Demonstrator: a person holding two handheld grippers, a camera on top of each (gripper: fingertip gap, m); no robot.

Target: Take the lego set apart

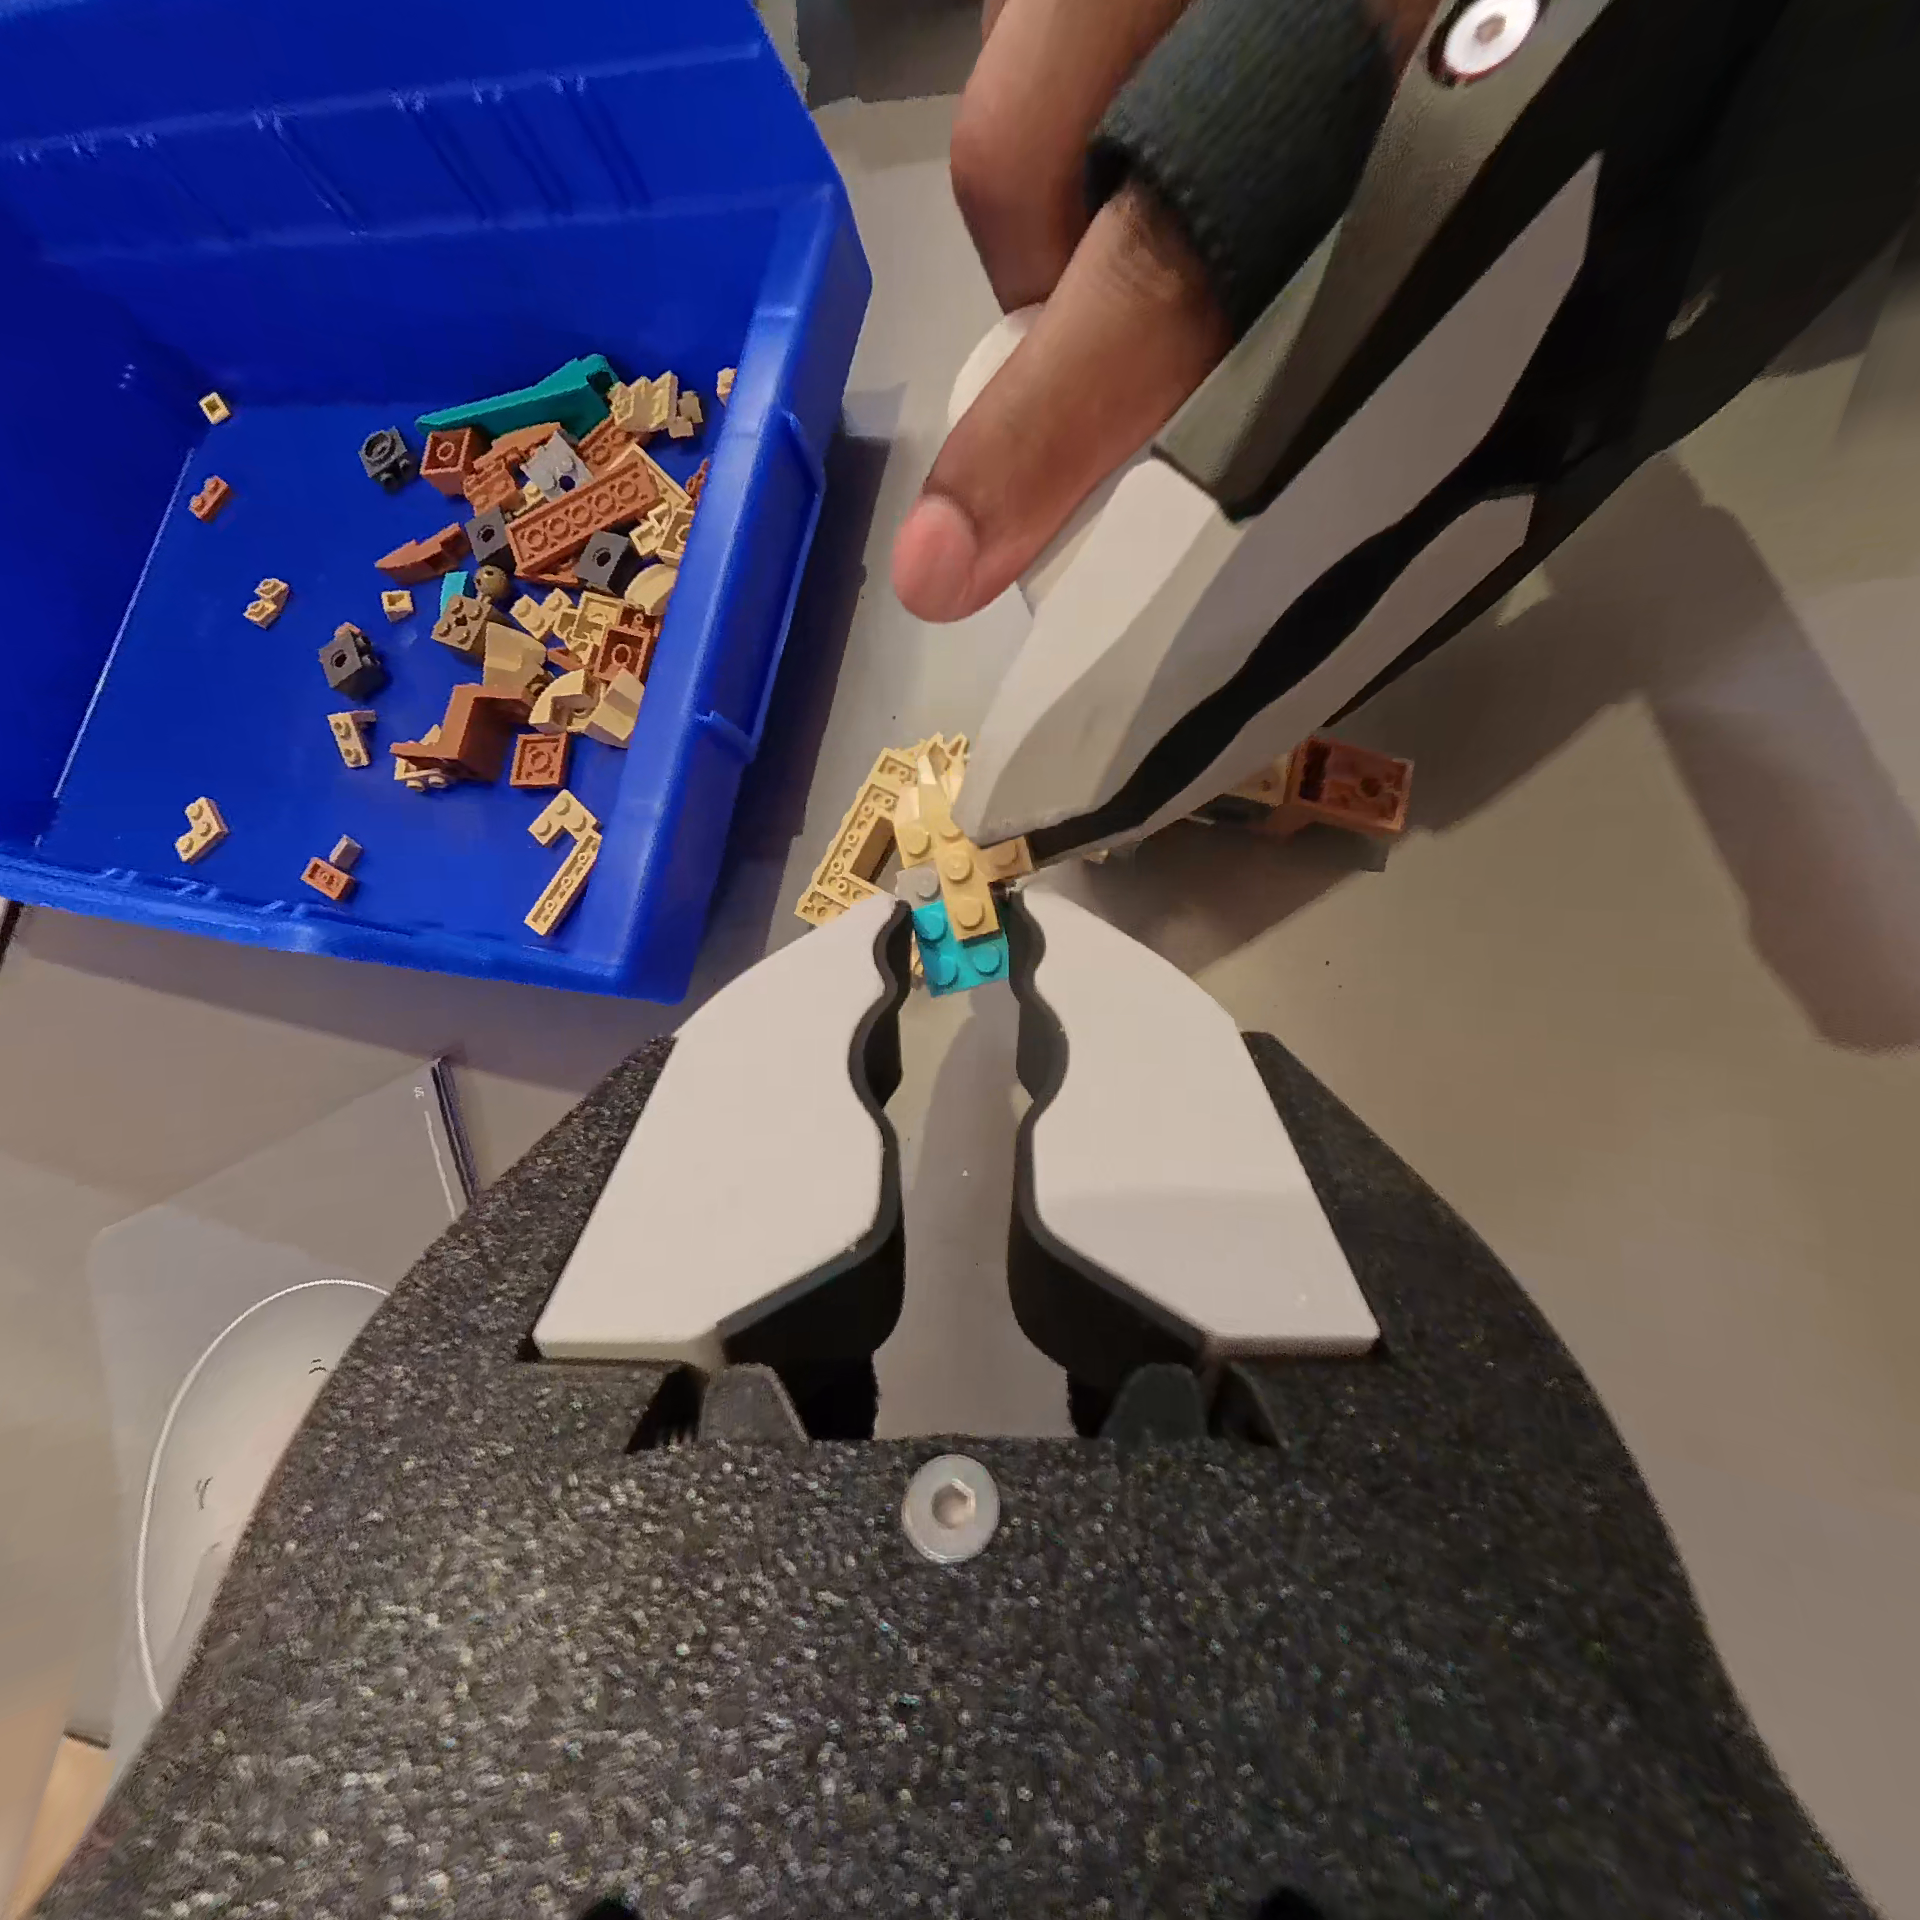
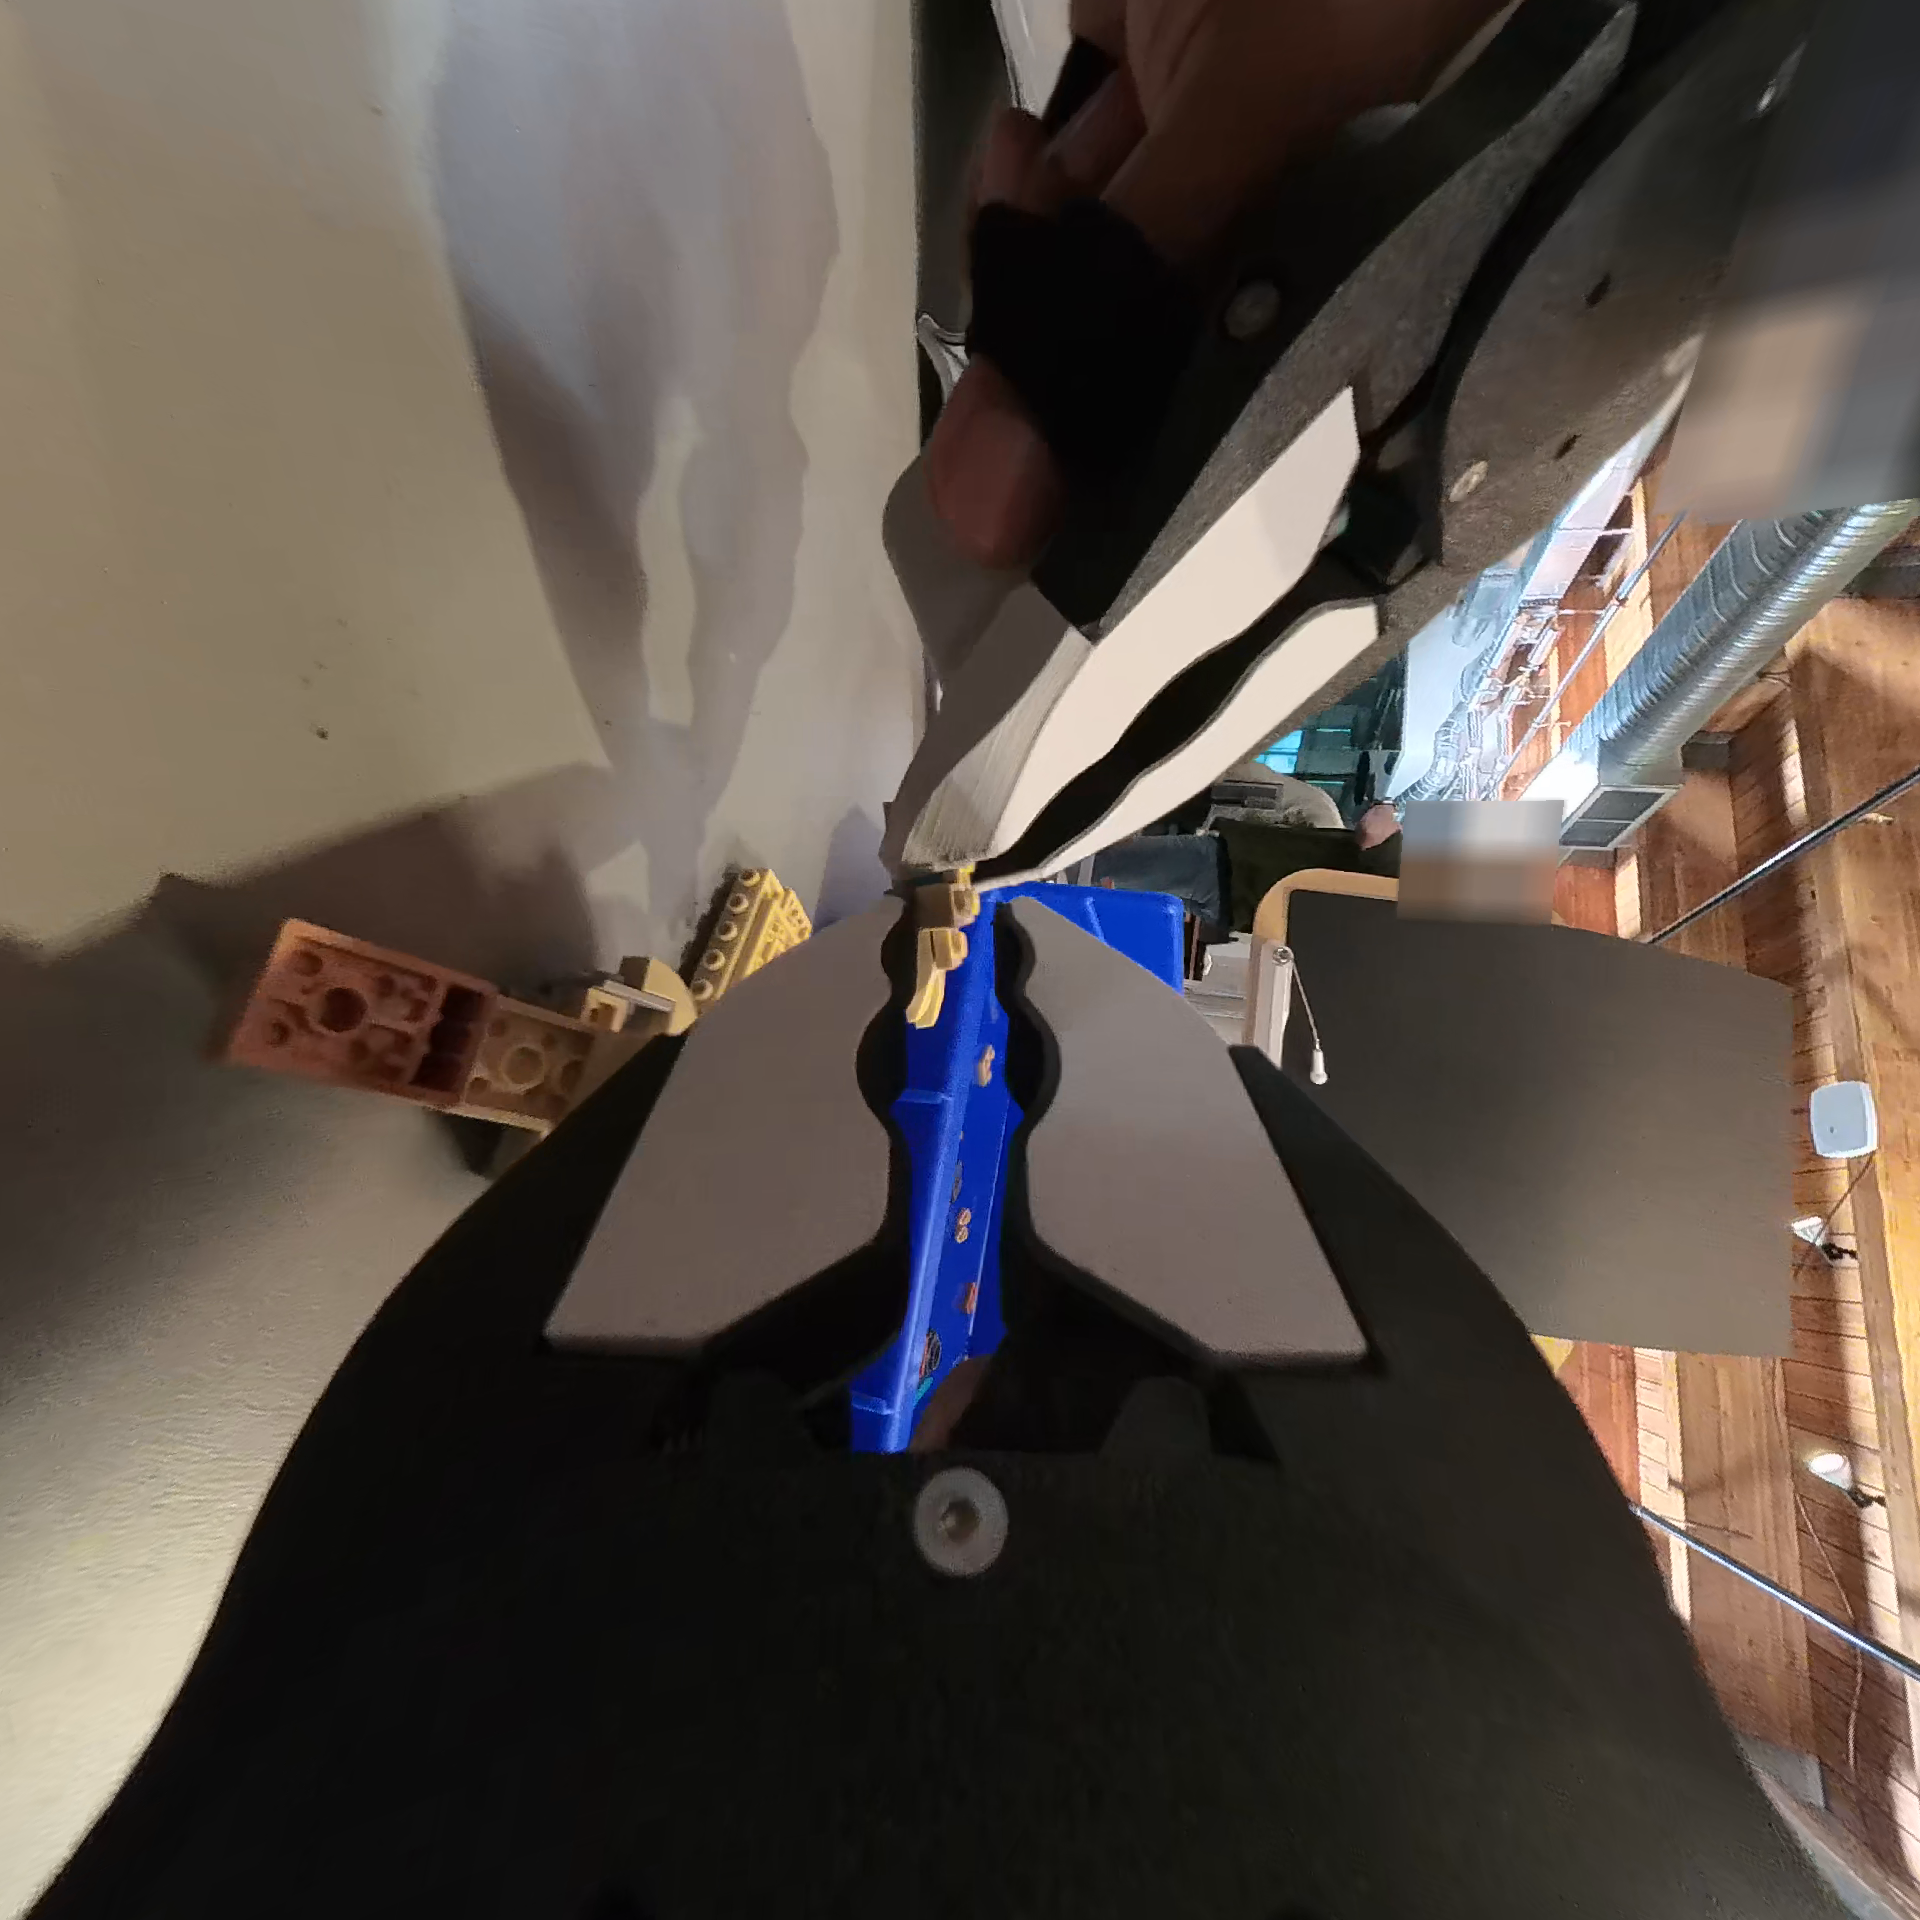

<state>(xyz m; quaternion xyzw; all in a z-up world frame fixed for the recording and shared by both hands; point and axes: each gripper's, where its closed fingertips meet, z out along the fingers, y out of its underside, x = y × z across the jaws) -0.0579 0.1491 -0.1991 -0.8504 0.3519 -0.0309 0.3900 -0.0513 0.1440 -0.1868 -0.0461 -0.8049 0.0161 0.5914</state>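
My left gripper pinches the teal end of a small brick cluster just off the blue bin's near corner. My right gripper nips its tan plates. Light, stiff, but stud-joined, so it probably splits easily; best gripped on the flat sides.

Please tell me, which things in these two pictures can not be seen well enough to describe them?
- Brown brick piece: left wrist view, partly hidden behind the right gripper.
- Tan plates: right wrist view, seen only edge-on; where the right gripper's fingertips touch them is unclear.
- Bricks in the blue bin: right wrist view, mostly hidden by the fingers.
- Clear packet: left wrist view, contents unclear, partly covered by the left gripper.
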